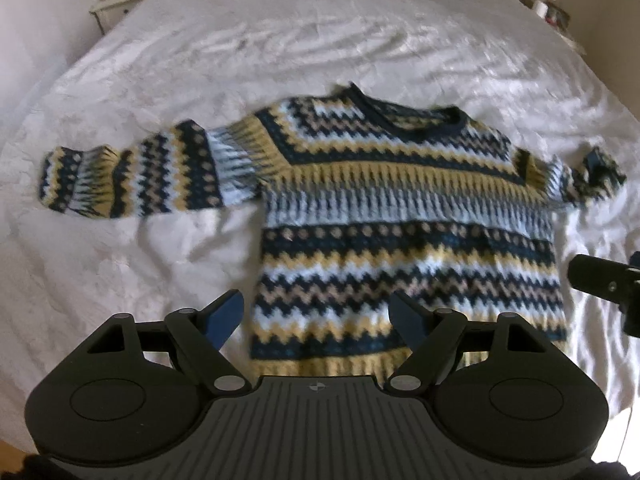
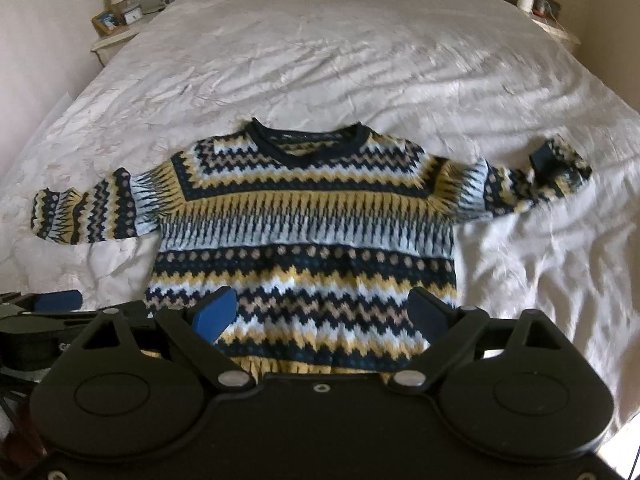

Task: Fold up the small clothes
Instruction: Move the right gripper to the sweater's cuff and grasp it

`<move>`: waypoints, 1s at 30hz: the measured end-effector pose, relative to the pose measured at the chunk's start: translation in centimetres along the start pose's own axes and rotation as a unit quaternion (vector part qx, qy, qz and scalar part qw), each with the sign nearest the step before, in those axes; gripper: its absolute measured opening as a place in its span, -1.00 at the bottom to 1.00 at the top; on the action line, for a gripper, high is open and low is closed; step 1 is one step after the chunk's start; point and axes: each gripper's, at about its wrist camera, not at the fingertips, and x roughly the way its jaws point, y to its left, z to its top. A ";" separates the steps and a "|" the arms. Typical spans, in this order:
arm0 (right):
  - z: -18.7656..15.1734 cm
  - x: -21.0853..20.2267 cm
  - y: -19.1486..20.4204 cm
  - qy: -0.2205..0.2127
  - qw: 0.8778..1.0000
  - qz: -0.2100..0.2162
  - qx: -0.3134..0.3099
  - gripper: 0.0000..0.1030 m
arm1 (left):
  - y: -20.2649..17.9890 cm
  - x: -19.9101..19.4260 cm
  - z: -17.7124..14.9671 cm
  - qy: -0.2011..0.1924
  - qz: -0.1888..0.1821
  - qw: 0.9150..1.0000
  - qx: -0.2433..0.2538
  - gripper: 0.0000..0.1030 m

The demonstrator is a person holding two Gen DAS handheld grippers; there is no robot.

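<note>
Hovering above the hem, left tongs [image 1: 312,320]: jaws spread wide, nothing between the blue pads [image 1: 224,318], no contact with the knit. Right tongs [image 2: 326,310]: likewise released and empty, poised over the lower middle of the garment.

Item: one small patterned sweater [image 2: 304,240], navy, yellow, pale blue and tan zigzag bands, lying flat and face up on a white bedspread [image 2: 360,80], neckline [image 2: 308,142] pointing away from both tongs, ribbed hem [image 1: 340,364] nearest them. Left sleeve [image 1: 132,180] laid straight out; right sleeve [image 2: 532,188] also out, its cuff bunched and turned back on itself.

Handling, by judgement: thick soft knit, limp, light to moderate in weight, fuzzy rather than slippery, not fragile (loose yarn might snag on a pad edge). Bedspread beneath is soft and creased, so a deep pinch may gather it too.

Suggested holds: sleeve cuffs or shoulder seams for the inward folds; hem corners, both layers together, for the final fold toward the neckline.
</note>
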 end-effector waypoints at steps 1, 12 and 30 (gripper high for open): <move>0.3 -0.1 0.1 -0.004 1.000 -0.002 -0.006 0.80 | 0.3 -0.2 0.1 -0.004 0.002 1.000 -0.006 0.50; 2.2 -0.2 -2.4 -0.056 0.996 -0.054 -0.034 0.66 | 1.6 -1.3 0.3 -0.022 0.026 0.997 -0.063 0.22; 3.8 4.6 -21.6 -0.085 0.987 -0.135 -0.022 0.20 | -10.7 -0.9 2.1 -0.011 0.016 0.999 -0.050 -0.02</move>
